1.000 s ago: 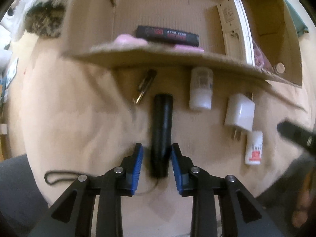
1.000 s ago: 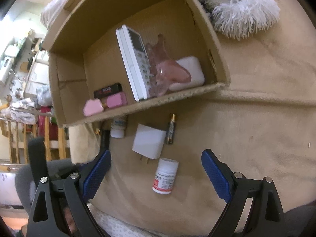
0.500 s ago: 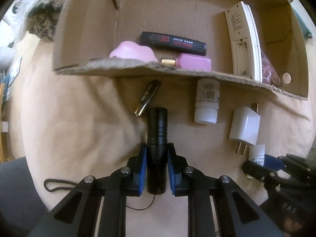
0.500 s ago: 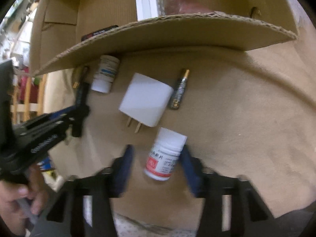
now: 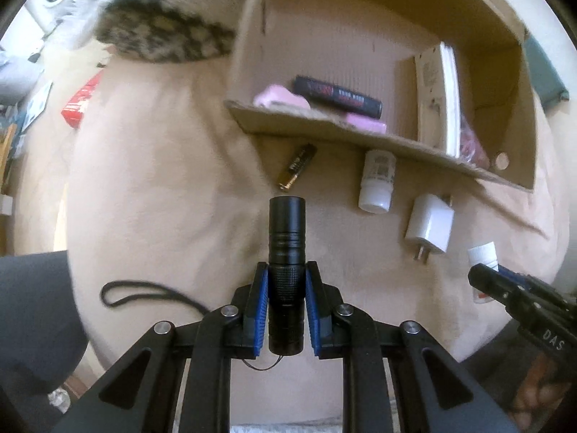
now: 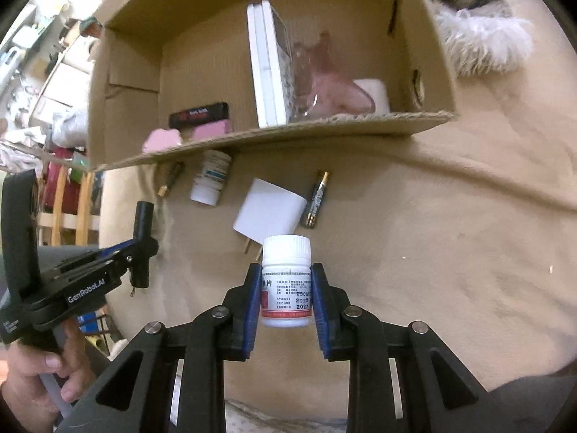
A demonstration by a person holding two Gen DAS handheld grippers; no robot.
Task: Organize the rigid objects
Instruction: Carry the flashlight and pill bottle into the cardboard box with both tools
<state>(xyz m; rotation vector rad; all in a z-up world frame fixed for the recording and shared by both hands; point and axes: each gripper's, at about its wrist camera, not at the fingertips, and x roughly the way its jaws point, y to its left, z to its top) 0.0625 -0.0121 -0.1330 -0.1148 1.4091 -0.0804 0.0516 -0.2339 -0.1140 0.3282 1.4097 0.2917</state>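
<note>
My left gripper (image 5: pixel 286 285) is shut on a black flashlight (image 5: pixel 287 249) and holds it above the beige cloth; its cord (image 5: pixel 144 288) trails to the left. My right gripper (image 6: pixel 286 283) is shut on a white pill bottle (image 6: pixel 286 281) with a red stripe, lifted off the cloth. The left gripper with the flashlight (image 6: pixel 142 245) also shows in the right wrist view. On the cloth lie a white charger plug (image 5: pixel 429 229), a second white bottle (image 5: pixel 377 180) and a battery (image 5: pixel 297 166). Another battery (image 6: pixel 316 198) lies by the plug.
An open cardboard box (image 5: pixel 324 128) stands behind the items, holding a white remote (image 6: pixel 268 68), a black bar (image 5: pixel 337 95), pink pieces (image 5: pixel 279 95) and a pink clear object (image 6: pixel 324 86). A furry cushion (image 5: pixel 162 36) lies at the back left. A red packet (image 5: pixel 79 103) lies far left.
Both grippers closed on their items and lifted them: the left raised the flashlight off the cloth, the right closed on the pill bottle and picked it up.
</note>
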